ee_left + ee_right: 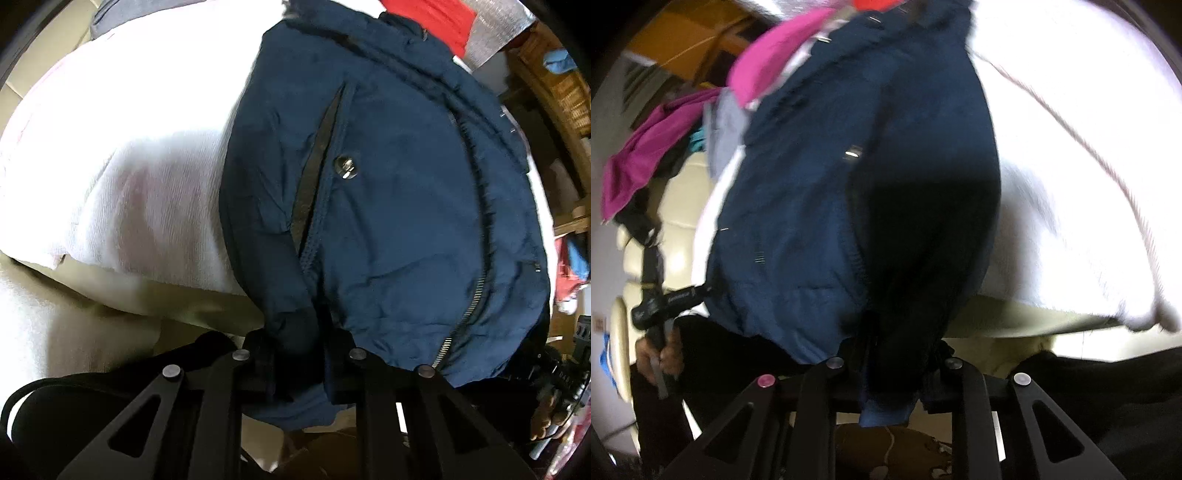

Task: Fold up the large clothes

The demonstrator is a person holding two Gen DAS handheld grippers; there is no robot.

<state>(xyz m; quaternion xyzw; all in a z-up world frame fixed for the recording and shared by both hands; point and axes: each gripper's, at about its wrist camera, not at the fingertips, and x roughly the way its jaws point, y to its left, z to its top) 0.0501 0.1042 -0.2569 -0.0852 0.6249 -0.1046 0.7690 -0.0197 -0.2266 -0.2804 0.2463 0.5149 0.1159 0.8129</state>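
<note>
While both views are blurred by the fisheye lens, each one shows a navy padded jacket (pixel 399 206) filling the middle of the frame, spread over a white cover (pixel 122 155) that lies bright across the upper left of the left wrist view and the right side of the right wrist view. At the bottom centre of the left wrist view, the left claw (pixel 299 354) is clamped on a dark bunch of the jacket's hem, with the fabric pinched between its two black fingers. A metal snap button (pixel 346 167) sits beside a dark pocket slit on the jacket, and a silver zipper (pixel 461 314) runs down toward the lower right. In the right wrist view the right claw (pixel 892 363) is likewise clamped on the jacket's lower edge, where a fold of blue cloth hangs down between the fingers. Pink clothes (pixel 653 162) hang in the upper left of that view, and a red piece (pixel 432 18) shows at the top of the left wrist view. At the lower left of the right wrist view, a hand (pixel 659 356) grips the handle of the other tool.
</note>
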